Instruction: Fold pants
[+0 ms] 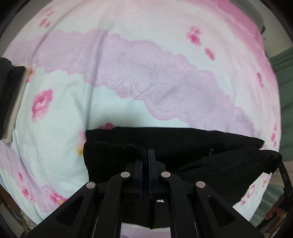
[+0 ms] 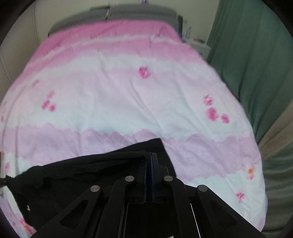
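Pinching black pants (image 1: pixel 183 146) between closed fingers, left gripper (image 1: pixel 145 155) and right gripper (image 2: pixel 148 159) hold separate edges.

Each camera sat just behind its own gripper and looked forward along the fingers, low and close over the bed. The left view looked steeply down on the quilt (image 1: pixel 139 76); the right view faced up the bed toward the headboard (image 2: pixel 113 12) and curtain (image 2: pixel 247 55). Both shared the black pants (image 1: pixel 192 146) and the lace-print band.
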The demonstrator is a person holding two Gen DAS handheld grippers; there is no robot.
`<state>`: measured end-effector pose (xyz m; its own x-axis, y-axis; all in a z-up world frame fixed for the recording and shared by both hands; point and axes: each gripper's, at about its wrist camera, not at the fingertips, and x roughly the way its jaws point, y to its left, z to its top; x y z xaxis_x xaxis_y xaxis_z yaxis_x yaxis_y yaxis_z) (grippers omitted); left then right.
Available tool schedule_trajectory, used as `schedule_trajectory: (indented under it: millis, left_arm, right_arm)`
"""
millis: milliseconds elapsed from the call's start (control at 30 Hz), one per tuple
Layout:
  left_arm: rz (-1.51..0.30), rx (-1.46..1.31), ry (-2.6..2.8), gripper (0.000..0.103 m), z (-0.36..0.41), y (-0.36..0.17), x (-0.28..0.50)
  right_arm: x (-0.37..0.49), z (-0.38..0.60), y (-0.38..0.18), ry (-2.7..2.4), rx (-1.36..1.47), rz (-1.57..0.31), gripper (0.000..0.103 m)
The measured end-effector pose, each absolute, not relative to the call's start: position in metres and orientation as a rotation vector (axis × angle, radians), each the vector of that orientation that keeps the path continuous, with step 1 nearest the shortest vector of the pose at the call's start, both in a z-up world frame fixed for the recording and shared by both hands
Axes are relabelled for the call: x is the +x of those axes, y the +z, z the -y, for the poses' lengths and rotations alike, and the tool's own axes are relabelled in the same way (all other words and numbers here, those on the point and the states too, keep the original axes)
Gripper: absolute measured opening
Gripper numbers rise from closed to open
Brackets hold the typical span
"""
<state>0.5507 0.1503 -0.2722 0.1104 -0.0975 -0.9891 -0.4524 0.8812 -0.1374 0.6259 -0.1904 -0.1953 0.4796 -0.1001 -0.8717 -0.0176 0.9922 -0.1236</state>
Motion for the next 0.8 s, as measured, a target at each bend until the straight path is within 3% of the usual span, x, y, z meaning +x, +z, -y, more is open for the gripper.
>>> schedule_trajectory:
  millis: [167,300,333,367,467,500,533,667,800]
  left_arm:
    - [-1.535,-0.431,0.278,0.009,-0.152,-0.298,0.574]
    - [-1.569,-0.472,0.265,0.016,-0.157,-0.302,0.583]
    - [-1.572,-0.502,0.264,0.022,-0.160,-0.301,0.583]
    - [-1.571,-0.528,0.252,0.027,-0.163,-0.300,0.583]
    - [-1.560,-0.611,0.203,0.054,-0.171,-0.293,0.585]
    - [-1.548,-0.653,0.188,0.072,-0.175,-0.290,0.584]
    - [-1.520,-0.681,0.182,0.077,-0.181,-0.284,0.582]
    - [-1.454,-0.692,0.144,0.078,-0.195,-0.258,0.577]
    - [-1.360,-0.530,0.047,0.078,-0.204,-0.223,0.565]
  right_arm:
    - [0.657,0.183,-0.243,-0.059,-0.176,-1.168,0.004]
    - [0.670,0.184,-0.265,-0.109,-0.204,-1.223,0.005]
    - [0.672,0.185,-0.267,-0.118,-0.211,-1.227,0.006]
    - [0.675,0.184,-0.270,-0.129,-0.220,-1.236,0.014]
    - [0.676,0.181,-0.267,-0.146,-0.239,-1.226,0.052]
    - [0.674,0.178,-0.262,-0.149,-0.254,-1.210,0.058]
    - [0.672,0.176,-0.257,-0.151,-0.269,-1.194,0.059]
    - [0.658,0.160,-0.227,-0.112,-0.301,-1.117,0.062]
    - [0.629,0.140,-0.194,-0.034,-0.292,-1.054,0.063]
